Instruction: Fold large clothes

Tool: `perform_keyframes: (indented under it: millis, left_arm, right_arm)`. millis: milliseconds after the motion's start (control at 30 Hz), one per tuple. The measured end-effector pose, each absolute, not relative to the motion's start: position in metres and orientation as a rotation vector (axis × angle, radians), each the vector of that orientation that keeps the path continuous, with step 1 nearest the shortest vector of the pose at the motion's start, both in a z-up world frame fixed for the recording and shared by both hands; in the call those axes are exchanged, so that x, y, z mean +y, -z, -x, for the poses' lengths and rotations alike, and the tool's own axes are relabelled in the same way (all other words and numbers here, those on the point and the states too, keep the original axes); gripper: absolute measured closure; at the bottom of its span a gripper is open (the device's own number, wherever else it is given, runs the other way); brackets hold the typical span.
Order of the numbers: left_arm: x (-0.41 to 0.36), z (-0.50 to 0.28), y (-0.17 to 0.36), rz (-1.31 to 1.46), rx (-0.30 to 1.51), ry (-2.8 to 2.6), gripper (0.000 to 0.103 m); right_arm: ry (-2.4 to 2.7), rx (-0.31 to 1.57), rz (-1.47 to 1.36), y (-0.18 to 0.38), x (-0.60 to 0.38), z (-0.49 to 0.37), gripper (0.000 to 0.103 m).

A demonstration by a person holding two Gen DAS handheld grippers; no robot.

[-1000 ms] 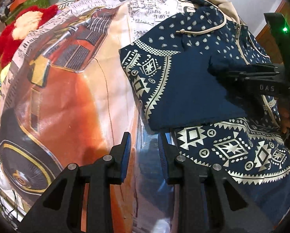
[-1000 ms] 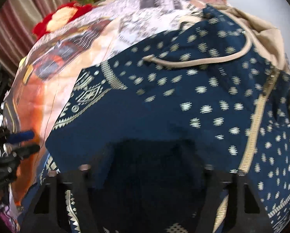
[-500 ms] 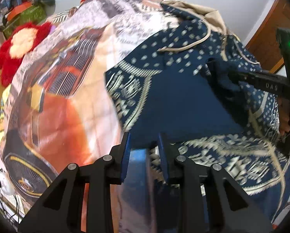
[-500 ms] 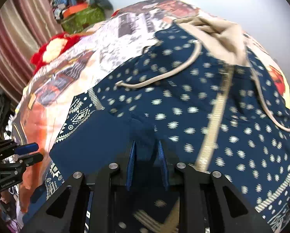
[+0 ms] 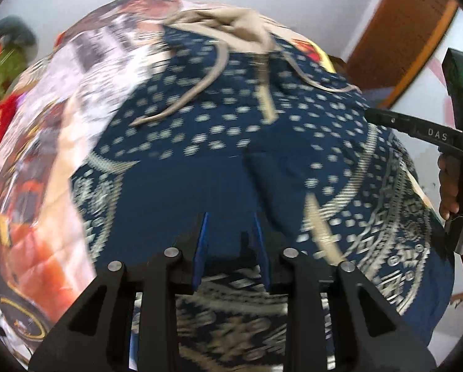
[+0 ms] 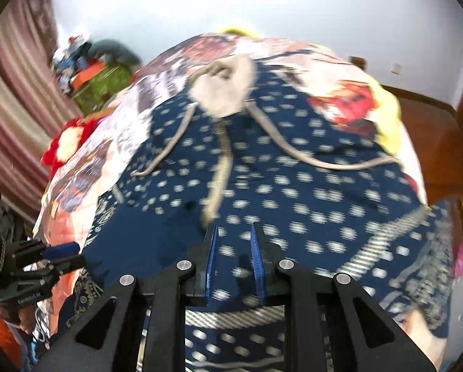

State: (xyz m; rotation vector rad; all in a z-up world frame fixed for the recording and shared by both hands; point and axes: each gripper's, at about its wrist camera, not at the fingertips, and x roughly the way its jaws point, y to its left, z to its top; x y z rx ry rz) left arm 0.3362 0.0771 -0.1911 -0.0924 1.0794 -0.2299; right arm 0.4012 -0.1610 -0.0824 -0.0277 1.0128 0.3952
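A navy hoodie (image 5: 200, 130) with cream dots and a beige hood lining (image 5: 225, 21) lies spread on the bed. My left gripper (image 5: 229, 220) has a plain navy fold of it between its blue pads, and its jaws are opening slightly. My right gripper (image 6: 234, 232) is shut on dotted fabric of the hoodie (image 6: 293, 186) just below the zip. In the left wrist view the right gripper (image 5: 369, 113) pinches the cloth at the right. The left gripper (image 6: 76, 252) shows at the lower left of the right wrist view. Both views are motion-blurred.
A printed bedsheet (image 5: 45, 186) with an orange car covers the bed. A red plush toy (image 6: 64, 142) and a green bag (image 6: 104, 83) lie at the far left by a striped curtain (image 6: 11, 108). Wooden furniture (image 5: 395, 31) stands at the right. A hand (image 5: 448, 186) holds the right gripper.
The right jaws went from wide open to shut on the cloth. Both grippers have risen and moved toward the hood, so the left one now hangs over the hoodie instead of the sheet.
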Motion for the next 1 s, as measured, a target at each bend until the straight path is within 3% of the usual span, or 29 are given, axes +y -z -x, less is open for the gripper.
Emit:
perform_keyframes:
  millis: [167, 400, 500, 533, 567, 600, 933, 1000]
  left_arm:
    - [0.02, -0.355, 0.189, 0.027, 1.085, 0.331, 0.049]
    - [-0.021, -0.398, 0.228, -0.071, 1.178, 0.254, 0.049]
    - [-0.02, -0.41, 0.24, -0.084, 1.173, 0.221, 0.06]
    - [-0.019, -0.411, 0.24, -0.075, 1.164, 0.223, 0.068]
    - [-0.017, -0.413, 0.238, -0.066, 1.154, 0.219, 0.083]
    - [-0.016, -0.414, 0.235, -0.069, 1.148, 0.203, 0.087]
    - [-0.045, -0.406, 0.172, -0.039, 1.005, 0.334, 0.09]
    - [-0.061, -0.406, 0.177, -0.039, 1.031, 0.37, 0.09]
  right_arm:
    - [-0.368, 1.018, 0.022, 0.07, -0.207, -0.389, 0.084]
    - [-0.295, 1.043, 0.001, 0.068, -0.269, -0.359, 0.084]
    - [-0.243, 1.032, -0.043, 0.067, -0.304, -0.347, 0.084]
    - [-0.226, 1.027, -0.055, 0.066, -0.313, -0.343, 0.084]
    - [-0.207, 1.019, -0.068, 0.066, -0.324, -0.337, 0.084]
    - [-0.195, 1.014, -0.076, 0.065, -0.333, -0.334, 0.084]
    - [-0.091, 1.01, -0.2, 0.072, -0.398, -0.31, 0.08]
    - [-0.08, 1.017, -0.244, 0.076, -0.407, -0.309, 0.068]
